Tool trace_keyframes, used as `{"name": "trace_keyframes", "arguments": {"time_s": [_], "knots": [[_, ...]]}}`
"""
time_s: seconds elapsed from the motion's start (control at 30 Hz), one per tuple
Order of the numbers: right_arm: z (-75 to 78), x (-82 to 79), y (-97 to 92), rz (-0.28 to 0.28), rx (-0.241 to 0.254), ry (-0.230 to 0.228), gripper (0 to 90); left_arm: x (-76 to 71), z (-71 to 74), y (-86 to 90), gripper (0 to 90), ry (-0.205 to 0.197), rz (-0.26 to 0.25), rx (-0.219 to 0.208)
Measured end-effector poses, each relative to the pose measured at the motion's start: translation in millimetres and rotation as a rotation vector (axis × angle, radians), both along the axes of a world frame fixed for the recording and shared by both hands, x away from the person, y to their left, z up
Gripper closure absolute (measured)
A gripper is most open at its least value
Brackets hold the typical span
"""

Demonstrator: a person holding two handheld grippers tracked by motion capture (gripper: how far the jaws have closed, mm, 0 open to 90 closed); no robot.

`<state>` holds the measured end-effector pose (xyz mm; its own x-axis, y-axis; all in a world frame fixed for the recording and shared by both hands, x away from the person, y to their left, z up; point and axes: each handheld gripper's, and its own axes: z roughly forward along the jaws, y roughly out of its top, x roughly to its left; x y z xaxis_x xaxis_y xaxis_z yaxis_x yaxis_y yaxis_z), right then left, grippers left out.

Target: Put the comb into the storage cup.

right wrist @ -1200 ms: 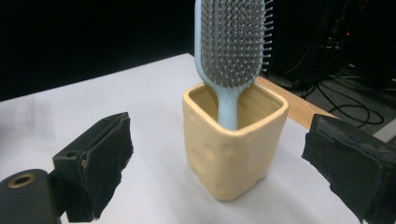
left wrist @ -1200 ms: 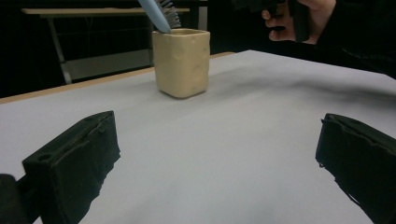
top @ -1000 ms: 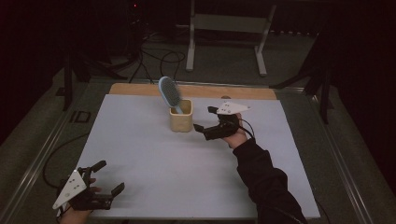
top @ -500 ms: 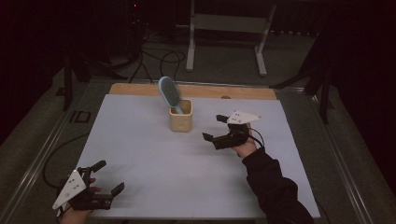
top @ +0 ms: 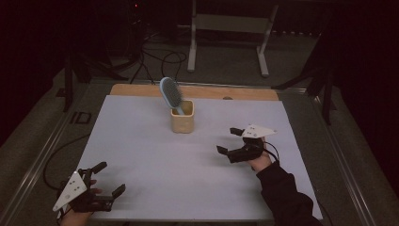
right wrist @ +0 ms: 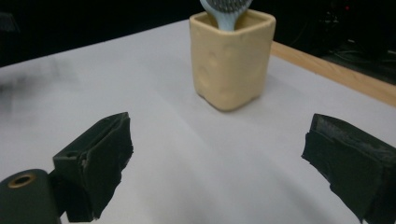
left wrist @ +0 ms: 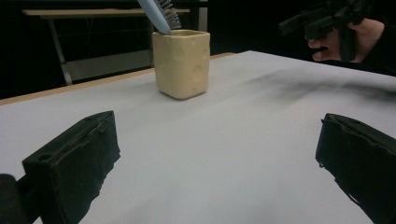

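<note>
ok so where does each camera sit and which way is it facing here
High view: above the person's side, looking forward and down on the table; shows left gripper, right gripper, a sleeve.
Left gripper view: rides the left gripper, facing the cup; own open jaws, the other hand.
Right gripper view: rides the right gripper, facing the cup; own open jaws.
All share the cup and hairbrush.

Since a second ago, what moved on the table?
The right gripper pulled back from the pale yellow square cup toward the person, its fingers open and empty. The left gripper stayed at the near left corner, and the light blue hairbrush still stands in the cup.
</note>
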<state>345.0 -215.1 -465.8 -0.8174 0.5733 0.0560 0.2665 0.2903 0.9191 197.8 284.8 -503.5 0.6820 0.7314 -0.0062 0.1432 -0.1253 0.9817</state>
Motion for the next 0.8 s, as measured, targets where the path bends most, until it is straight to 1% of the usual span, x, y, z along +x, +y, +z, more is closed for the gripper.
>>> {"name": "trace_keyframes", "arguments": {"time_s": [0.13,0.3,0.33,0.37,0.43,0.47,0.63,0.8], "knots": [[-3.1,-8.9,-11.5,-0.014,-0.012,0.01,7.0,0.3,-0.1,-0.4,0.0,0.001,-0.001,0.004],[-9.5,-21.0,-26.1,-0.031,-0.007,0.016,7.0,0.4,0.0,-0.5,0.0,0.0,-0.001,0.004],[-9.5,-21.0,-26.1,-0.031,-0.007,0.016,7.0,0.4,0.0,-0.5,0.0,0.0,-0.001,0.004],[-13.2,-28.2,-32.4,-0.04,-0.006,0.021,7.0,0.3,0.0,-0.5,0.0,0.0,-0.002,0.004],[-14.6,-30.5,-34.4,-0.044,-0.006,0.023,7.0,0.4,0.0,-0.6,0.0,0.0,-0.001,0.004],[-18.5,-37.0,-41.2,-0.055,-0.007,0.023,7.0,0.4,-0.1,-0.7,0.0,0.0,-0.002,0.004],[-27.2,-48.8,-52.7,-0.076,0.007,0.039,7.0,0.3,0.0,-0.4,0.0,0.001,0.0,0.004],[-34.7,-58.7,-60.3,-0.096,0.006,0.052,7.0,0.3,0.0,-0.5,0.0,0.0,-0.001,0.006]]}}
